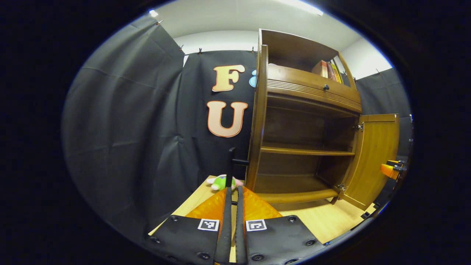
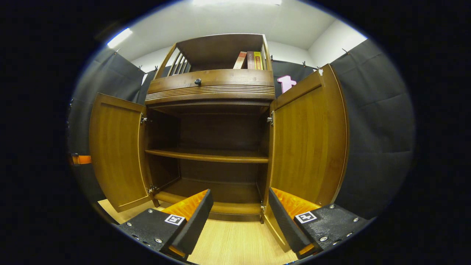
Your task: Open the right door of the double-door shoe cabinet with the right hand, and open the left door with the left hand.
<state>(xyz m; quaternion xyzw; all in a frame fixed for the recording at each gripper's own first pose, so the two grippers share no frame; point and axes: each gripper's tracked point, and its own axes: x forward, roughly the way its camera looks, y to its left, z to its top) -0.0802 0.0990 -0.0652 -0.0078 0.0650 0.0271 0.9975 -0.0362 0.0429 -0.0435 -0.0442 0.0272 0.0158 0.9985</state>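
The shoe cabinet point(image 2: 213, 121) stands on the table point(image 2: 235, 243), toward its back edge, with both doors swung wide. The right door point(image 2: 305, 140) and the left door point(image 2: 116, 151) are stiff wooden panels on metal hinges (light to swing, I judge), best taken by the free vertical edge. My left tongs point(image 1: 232, 206) are pressed together on what looks like the left door's edge, held level. My right tongs point(image 2: 239, 217) hang apart, empty, facing the open shelves.

My cabinet point(image 2: 213, 88) is warm brown wood, the desk point(image 2: 235, 243) pale and grained, a green-and-pink plush toy point(image 1: 222, 182) beside it.
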